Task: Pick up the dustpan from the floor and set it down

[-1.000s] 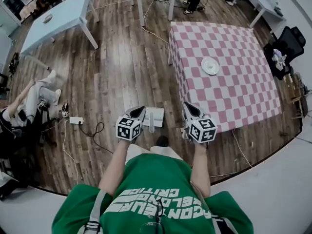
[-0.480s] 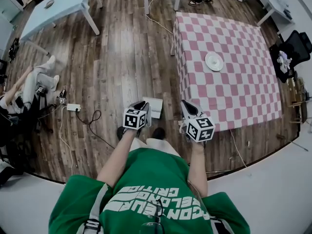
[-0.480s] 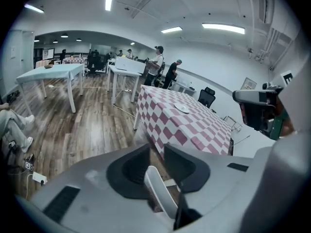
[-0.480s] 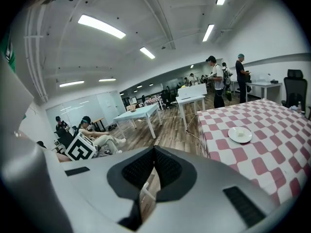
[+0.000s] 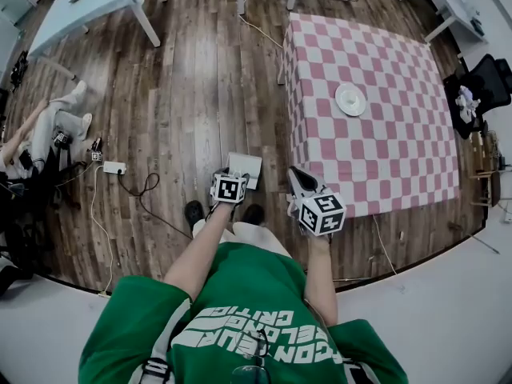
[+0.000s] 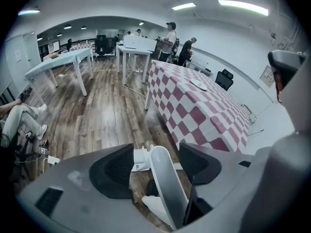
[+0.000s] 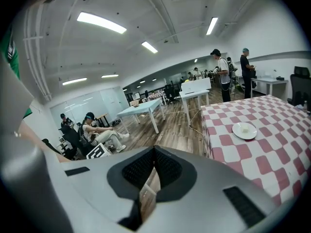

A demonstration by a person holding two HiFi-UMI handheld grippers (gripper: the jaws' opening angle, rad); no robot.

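Note:
The white dustpan lies on the wooden floor just ahead of the person's feet. In the left gripper view its pan is down at the boards and its long handle rises between my jaws. My left gripper is low over it; its jaws have just been opening and now stand wide, with neither pad pressing on the handle. The left gripper straddles the handle. My right gripper hangs beside the table's corner, and in its own view the right gripper is shut with nothing in it.
A table with a pink-and-white checked cloth stands close on the right and bears a white plate. A power strip with cables lies left of the feet. A person sits on the floor at far left. A pale blue table stands behind.
My left gripper has sunk toward the floor together with the dustpan, which now sits lower and smaller in the head view. The right gripper has dipped only slightly.

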